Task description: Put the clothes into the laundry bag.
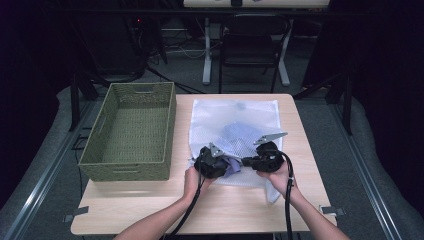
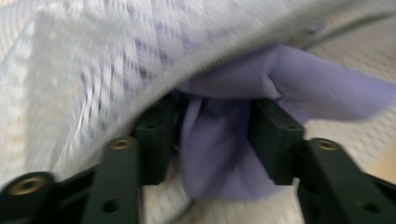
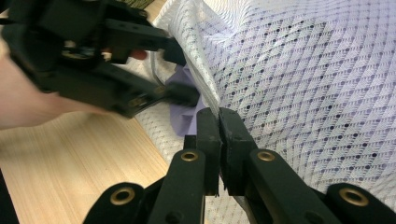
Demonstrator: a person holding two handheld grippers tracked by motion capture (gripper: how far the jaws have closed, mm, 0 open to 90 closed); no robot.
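From above, a white mesh laundry bag point(image 1: 235, 131) lies flat on the tabletop point(image 1: 150, 200), right next to a green woven basket point(image 1: 131, 131). Both hand-held grippers meet at the bag's near edge, left hand-held gripper point(image 1: 226, 167) and right hand-held gripper point(image 1: 246, 161), with purple cloth point(image 1: 233, 165) poking out between them. Left gripper view: jaws about halfway apart, the purple cloth hanging between them under the bag's zipper edge point(image 2: 243, 49); can't tell if the pads really press it. Right gripper view: jaws squeezed together on the bag's mesh edge point(image 3: 214, 103).
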